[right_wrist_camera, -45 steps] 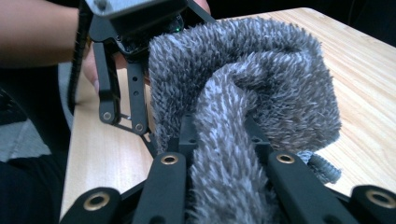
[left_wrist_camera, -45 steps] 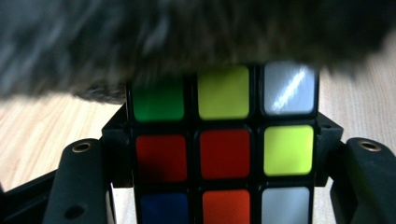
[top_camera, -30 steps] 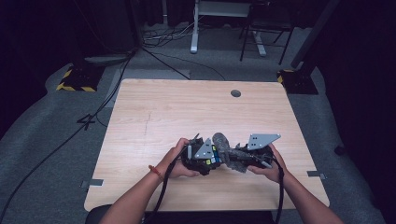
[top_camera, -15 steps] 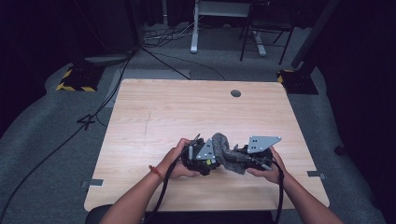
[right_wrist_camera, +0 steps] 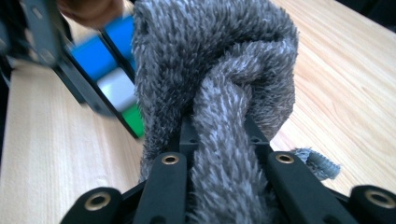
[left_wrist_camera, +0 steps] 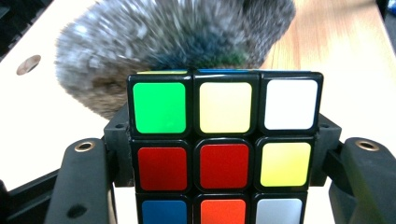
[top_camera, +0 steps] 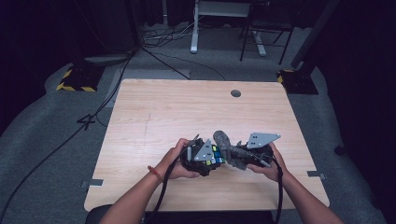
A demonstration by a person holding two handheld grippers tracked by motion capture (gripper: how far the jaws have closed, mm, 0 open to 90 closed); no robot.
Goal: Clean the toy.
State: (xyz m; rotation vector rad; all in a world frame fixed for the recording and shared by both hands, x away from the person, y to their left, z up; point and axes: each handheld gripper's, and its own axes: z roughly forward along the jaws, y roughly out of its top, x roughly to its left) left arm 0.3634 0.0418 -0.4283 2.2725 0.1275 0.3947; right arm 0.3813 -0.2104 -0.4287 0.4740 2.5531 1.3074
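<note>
Our left gripper (top_camera: 211, 157) has its fingers (left_wrist_camera: 86, 182) pinching a puzzle cube (left_wrist_camera: 224, 149) from both sides; in the left gripper view the cube sits square between the two black fingers, its facing side showing green, pale yellow and white across the top row, red, red and yellow beneath, and blue, orange and white at the lower edge. Our right gripper (top_camera: 240, 157) has its fingers (right_wrist_camera: 168, 186) clamped on a grey fuzzy cloth (right_wrist_camera: 224, 84); in the right gripper view a thick fold of the cloth runs up between the fingers and bunches into a rounded wad ahead of them; a small frayed corner sticks out at the right side, just above the table (right_wrist_camera: 336, 93).

From the high view we see both hands close together over the near middle of the wooden table (top_camera: 187, 107); the cloth (top_camera: 229, 147) lies between the two grippers and presses against the cube (top_camera: 215, 155); in the left gripper view the cloth (left_wrist_camera: 163, 42) sits directly behind the cube's top edge, touching it; in the right gripper view blue, white and green tiles of the cube (right_wrist_camera: 116, 70) show just left of the wad. A round hole (top_camera: 236, 93) lies at the far side of the table, well apart from the work.
</note>
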